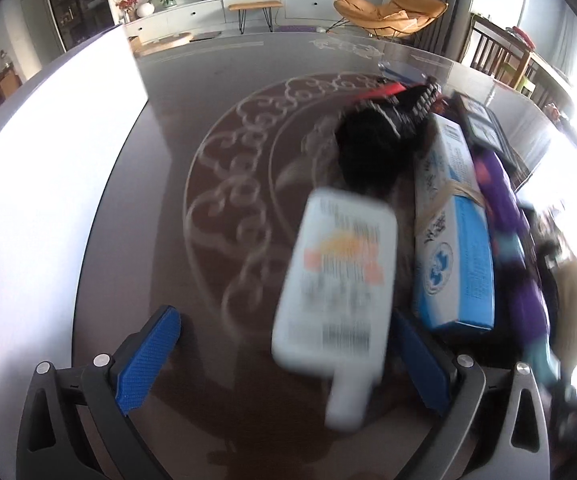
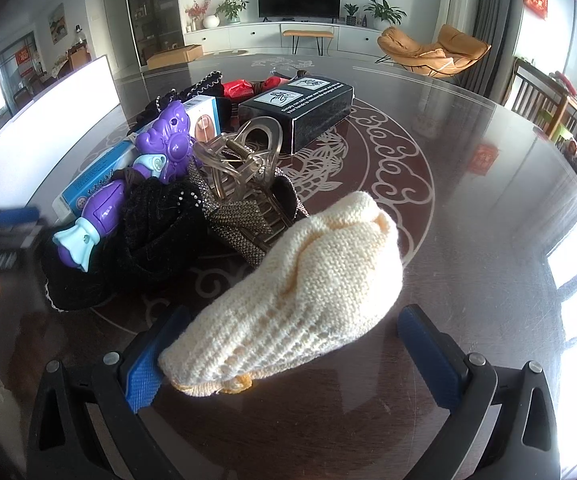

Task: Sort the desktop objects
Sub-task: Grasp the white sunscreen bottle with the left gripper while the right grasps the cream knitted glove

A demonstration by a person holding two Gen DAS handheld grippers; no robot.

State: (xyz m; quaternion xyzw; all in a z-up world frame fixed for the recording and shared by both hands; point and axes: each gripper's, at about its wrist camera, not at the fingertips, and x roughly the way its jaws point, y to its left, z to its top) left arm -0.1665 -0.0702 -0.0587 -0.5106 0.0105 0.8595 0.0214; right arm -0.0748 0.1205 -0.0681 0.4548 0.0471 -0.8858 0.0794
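Left tool (image 1: 284,356) open, blurred white bottle (image 1: 338,300) between pads, beside blue box (image 1: 454,240).

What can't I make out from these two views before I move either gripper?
- White bottle, left wrist view: motion blur smears its label; whether the fingers touch it is unclear.
- Blue-and-white box, left wrist view: far end hidden behind the black fabric.
- Purple toy, right wrist view: lower part buried in the pile.
- Cream knitted item, right wrist view: contact with the right fingers uncertain.
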